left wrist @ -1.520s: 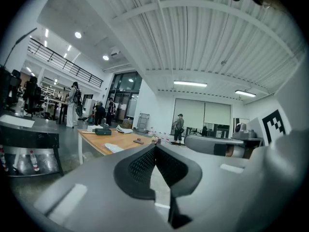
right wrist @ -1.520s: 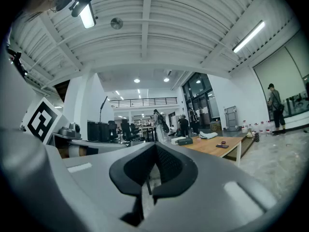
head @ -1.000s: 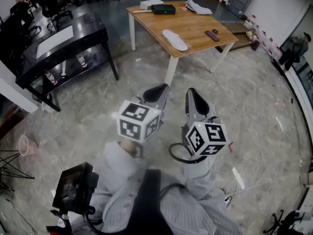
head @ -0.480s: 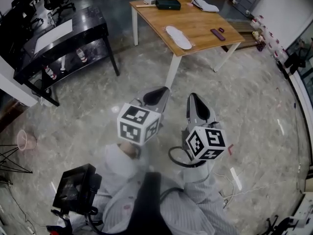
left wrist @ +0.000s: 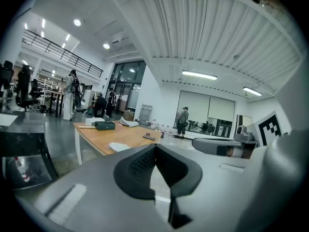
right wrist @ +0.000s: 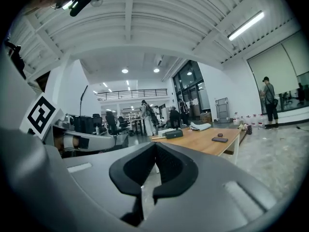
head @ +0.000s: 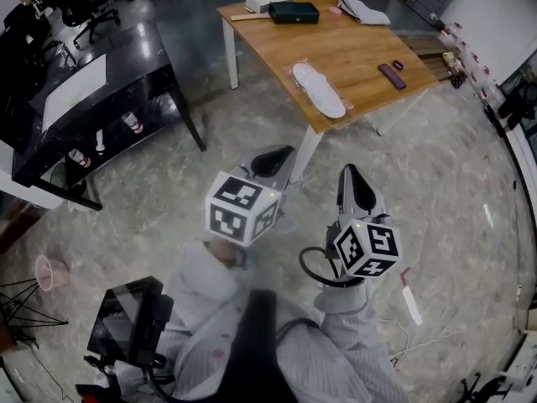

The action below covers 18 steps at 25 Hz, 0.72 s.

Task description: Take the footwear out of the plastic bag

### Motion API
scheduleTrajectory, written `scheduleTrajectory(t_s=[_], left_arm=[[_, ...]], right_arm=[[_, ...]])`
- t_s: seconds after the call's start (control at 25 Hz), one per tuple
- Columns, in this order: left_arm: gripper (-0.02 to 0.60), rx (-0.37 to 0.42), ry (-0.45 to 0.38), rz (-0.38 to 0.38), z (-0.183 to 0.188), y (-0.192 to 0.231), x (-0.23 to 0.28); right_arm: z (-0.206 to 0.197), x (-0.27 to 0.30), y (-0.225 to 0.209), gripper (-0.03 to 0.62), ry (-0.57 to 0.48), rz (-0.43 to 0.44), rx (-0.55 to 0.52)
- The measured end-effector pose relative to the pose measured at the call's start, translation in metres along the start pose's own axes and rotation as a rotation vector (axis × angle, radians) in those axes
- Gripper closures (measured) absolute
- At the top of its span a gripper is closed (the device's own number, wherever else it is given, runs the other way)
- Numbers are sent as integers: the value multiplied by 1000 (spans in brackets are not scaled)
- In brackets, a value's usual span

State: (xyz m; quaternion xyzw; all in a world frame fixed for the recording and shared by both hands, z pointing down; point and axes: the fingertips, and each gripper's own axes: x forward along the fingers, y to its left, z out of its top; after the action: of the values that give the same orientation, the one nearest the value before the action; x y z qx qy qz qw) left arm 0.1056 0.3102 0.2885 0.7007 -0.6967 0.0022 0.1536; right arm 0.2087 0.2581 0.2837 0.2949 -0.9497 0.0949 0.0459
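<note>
Well short of the wooden worktop [head: 361, 49], both grippers hang over the grey marbled floor [head: 436, 166], side by side and aimed toward that worktop. The left gripper [head: 273, 158] is clenched on nothing: in its own view the dark ribbed pads [left wrist: 140, 166] meet along a thin seam with only floor and worktop beyond them. The right gripper [head: 354, 180] is likewise clenched and empty, its jaws pressed together in the right gripper view. Each carries its marker cube behind the jaws, the left cube [head: 242, 208] above a grey sleeve [head: 205, 280], the right cube [head: 367, 248] just over a looped black cable [head: 312, 271]. The task's thing, a flat white slipper [head: 319, 89], lies inside a clear plastic bag [head: 343, 110] on the worktop near its front edge, untouched and well apart from both grippers. Farther back on the worktop sit a black box [head: 294, 12] with a white box [head: 268, 0] beside it, a crumpled pale fabric item [head: 362, 8] near the far corner, and a dark phone-like slab [head: 392, 75] toward the right edge. A black desk [head: 84, 82] stands to the left, and a pink cup [head: 50, 271] sits on the floor.
</note>
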Motion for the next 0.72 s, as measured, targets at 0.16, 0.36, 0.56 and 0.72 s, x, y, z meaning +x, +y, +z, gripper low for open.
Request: scheduleTrajectory(t_s=[0.16, 0.36, 0.56, 0.72], left_arm=[[580, 8, 48, -51, 19, 50, 52], [580, -8, 121, -86, 17, 100, 117], [580, 4, 198, -135, 5, 149, 196], [580, 22, 248, -174, 12, 182, 270]], right_arm=[[5, 70, -16, 580, 27, -65, 29], [-7, 143, -45, 580, 79, -117, 68], [-36, 220, -84, 580, 151, -155, 75], [-47, 275, -130, 580, 206, -196, 92]])
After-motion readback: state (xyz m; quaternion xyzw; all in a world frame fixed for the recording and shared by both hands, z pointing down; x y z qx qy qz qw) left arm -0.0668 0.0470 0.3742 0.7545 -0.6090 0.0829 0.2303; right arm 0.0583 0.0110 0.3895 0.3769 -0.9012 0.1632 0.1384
